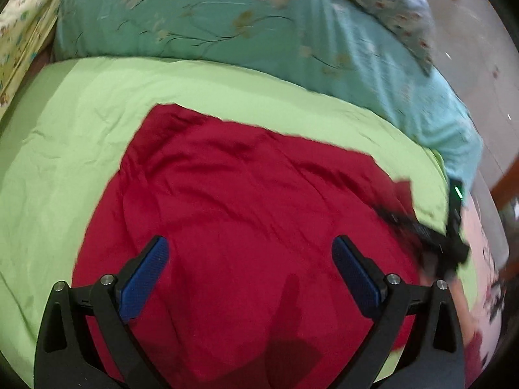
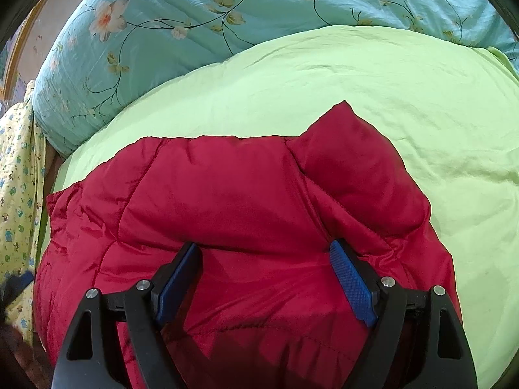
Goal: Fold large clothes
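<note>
Both of my grippers hang over a red quilted jacket [image 2: 246, 214] spread on the light green sheet [image 2: 405, 90] of a bed. My left gripper [image 1: 249, 249] has its blue-padded fingers [image 1: 146, 275] wide apart, above the jacket and holding nothing. My right gripper [image 2: 266, 253] has its fingers [image 2: 352, 282] spread too, their tips down at a raised fold of the red fabric without clamping it. On the far side lies a teal floral quilt [image 2: 181, 22], just beyond the green sheet. To the left of the bed, a yellow patterned cloth [image 2: 19, 175] hangs at the edge. In the left view my right gripper [image 1: 434, 236] shows blurred at the jacket's right edge.
</note>
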{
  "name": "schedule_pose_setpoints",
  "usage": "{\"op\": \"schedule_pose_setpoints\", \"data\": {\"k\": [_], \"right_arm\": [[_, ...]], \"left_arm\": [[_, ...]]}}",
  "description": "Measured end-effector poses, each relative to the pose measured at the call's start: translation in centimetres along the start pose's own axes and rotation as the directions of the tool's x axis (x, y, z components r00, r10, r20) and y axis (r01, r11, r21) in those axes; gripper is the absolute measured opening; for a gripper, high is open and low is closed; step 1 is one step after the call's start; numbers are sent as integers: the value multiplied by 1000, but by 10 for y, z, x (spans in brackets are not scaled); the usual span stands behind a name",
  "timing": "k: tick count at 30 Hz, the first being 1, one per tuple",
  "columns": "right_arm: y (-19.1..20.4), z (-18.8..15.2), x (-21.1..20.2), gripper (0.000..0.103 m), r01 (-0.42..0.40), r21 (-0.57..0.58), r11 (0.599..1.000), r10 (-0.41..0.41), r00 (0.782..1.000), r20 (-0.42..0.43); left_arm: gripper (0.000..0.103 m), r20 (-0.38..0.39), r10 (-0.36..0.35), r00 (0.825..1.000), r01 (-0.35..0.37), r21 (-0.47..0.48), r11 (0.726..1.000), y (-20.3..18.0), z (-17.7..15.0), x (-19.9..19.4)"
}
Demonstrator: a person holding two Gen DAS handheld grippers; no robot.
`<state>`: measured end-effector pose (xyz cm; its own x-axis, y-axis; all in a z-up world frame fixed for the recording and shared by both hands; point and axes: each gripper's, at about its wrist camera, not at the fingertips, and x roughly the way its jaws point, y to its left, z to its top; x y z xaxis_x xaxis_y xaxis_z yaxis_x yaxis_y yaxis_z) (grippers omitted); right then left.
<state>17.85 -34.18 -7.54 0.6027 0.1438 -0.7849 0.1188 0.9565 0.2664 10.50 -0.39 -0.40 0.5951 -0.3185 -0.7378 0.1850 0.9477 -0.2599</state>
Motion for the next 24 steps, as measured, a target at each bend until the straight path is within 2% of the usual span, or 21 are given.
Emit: {"op": "schedule_pose_setpoints", "data": {"k": [3,5,6,7,11,15,19,24], "right_arm": [[3,1,2,85,6,-7,1000,-6,1000,1],[2,1,2,85,4,-9,1000,-4,1000,3],[2,0,2,85,4,-9,1000,-4,1000,4],[2,0,1,85,1,-12,1000,-1,1000,7],[7,-4,-8,85,6,-22,1000,-5,999,33],[15,-22,-45,85,-8,-32,999,10,997,83],[32,-56,-86,85,-21,-108,994,35,991,131],[61,-91,-110,85,-35,-223,974,62,991,115]], "left_arm": [[101,-18,22,1000,-21,53,998,-13,-22,-3],[101,-79,38,996,-33,54,998,-12,-35,10],[101,-129,75,989,-69,47,997,-9,-44,21],[102,-134,96,986,-91,43,995,-6,-50,26],[103,-137,120,983,-116,34,993,-3,-48,33],[103,-130,98,987,-96,19,995,5,-48,37],[103,-132,106,986,-103,25,994,0,-48,38],[103,-120,102,988,-99,27,995,-3,-50,36]]}}
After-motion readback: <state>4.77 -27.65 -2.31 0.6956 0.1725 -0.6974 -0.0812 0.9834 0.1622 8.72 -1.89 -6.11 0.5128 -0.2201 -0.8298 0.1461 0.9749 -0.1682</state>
